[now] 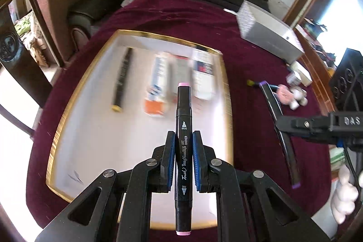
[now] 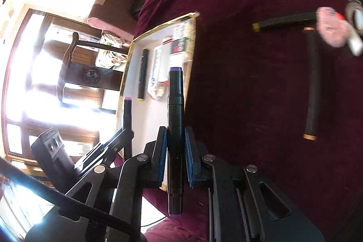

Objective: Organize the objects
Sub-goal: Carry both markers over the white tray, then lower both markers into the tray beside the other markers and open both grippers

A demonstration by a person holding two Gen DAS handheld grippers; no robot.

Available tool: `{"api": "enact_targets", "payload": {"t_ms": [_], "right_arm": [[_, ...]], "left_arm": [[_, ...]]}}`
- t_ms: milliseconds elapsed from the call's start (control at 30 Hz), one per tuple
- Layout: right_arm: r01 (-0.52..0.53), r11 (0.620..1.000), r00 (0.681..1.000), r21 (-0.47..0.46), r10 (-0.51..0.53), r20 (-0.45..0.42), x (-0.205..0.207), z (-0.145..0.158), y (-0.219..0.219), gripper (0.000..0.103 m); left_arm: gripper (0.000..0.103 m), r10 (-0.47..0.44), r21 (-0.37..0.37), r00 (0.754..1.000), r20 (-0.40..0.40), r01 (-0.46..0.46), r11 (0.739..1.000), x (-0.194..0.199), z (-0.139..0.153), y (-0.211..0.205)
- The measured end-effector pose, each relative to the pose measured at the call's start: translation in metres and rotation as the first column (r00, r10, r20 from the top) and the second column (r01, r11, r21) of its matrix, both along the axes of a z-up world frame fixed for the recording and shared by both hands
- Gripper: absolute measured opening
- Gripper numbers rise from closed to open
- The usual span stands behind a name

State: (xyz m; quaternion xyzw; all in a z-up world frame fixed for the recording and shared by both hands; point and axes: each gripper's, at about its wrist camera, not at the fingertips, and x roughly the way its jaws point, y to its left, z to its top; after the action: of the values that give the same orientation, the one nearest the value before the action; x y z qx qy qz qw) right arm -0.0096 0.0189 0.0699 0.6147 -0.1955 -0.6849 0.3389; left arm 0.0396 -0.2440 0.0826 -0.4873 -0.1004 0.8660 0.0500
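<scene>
Left gripper (image 1: 183,158) clenched on a pink marker (image 1: 183,126), blue pads pressing the barrel at about the middle, pink cap end pointing forward over the tray (image 1: 56,135). Right gripper (image 2: 176,155) clenched on a purple marker (image 2: 175,128) in the same way, barrel along the fingers, purple cap ahead. Both markers lifted in the air, not touching the cloth (image 1: 249,74) or the tray.

In the tray: a yellow marker (image 1: 122,81) lying near the left side, two blurred packs (image 1: 158,83) just beside it. On the cloth, well apart from the tray: two more markers (image 2: 312,83), one with gold ends, one with a yellow end, near a pink soft toy (image 2: 332,26). Probably next to collect.

Handling, as a judgement: light, stiff plastic, not fragile, but smooth and round, so likely to roll on a flat surface and to swing in the pads when held near one end. Best held at the barrel middle, as now, across the long axis, not on the caps, which could pull off. Better to lay down flat and parallel to the yellow marker, with a low release so no rolling toward the packs. Exact gap to the tray floor not possible to tell from these views.
</scene>
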Motion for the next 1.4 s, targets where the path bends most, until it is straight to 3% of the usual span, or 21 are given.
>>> {"api": "enact_targets", "payload": {"t_ms": [333, 700, 1100, 1267, 1400], "right_arm": [[-0.010, 0.999, 0.998, 0.031, 0.009, 0.055, -0.005, -0.027, -0.082, 0.013], [-0.022, 0.986, 0.999, 0.167, 0.017, 0.031, 0.005, -0.048, -0.115, 0.013], [-0.004, 0.960, 1.000, 0.280, 0.006, -0.009, 0.005, -0.060, -0.119, 0.013], [0.000, 0.956, 1.000, 0.293, 0.003, -0.010, 0.002, -0.063, -0.121, 0.014], [-0.004, 0.953, 1.000, 0.304, 0.013, -0.025, 0.003, -0.060, -0.125, 0.028]], "left_arm": [[0.011, -0.034, -0.079, 0.999, 0.022, 0.036, 0.996, -0.066, -0.032, -0.045], [0.011, -0.056, -0.071, 0.993, 0.100, 0.063, 0.995, -0.101, -0.071, -0.059], [0.013, -0.036, -0.002, 0.997, 0.070, 0.036, 0.999, -0.109, -0.060, -0.072], [0.030, -0.024, 0.026, 0.998, 0.066, 0.022, 0.999, -0.103, -0.048, -0.077], [0.031, 0.007, 0.048, 0.998, 0.069, -0.010, 0.999, -0.095, -0.035, -0.081]]}}
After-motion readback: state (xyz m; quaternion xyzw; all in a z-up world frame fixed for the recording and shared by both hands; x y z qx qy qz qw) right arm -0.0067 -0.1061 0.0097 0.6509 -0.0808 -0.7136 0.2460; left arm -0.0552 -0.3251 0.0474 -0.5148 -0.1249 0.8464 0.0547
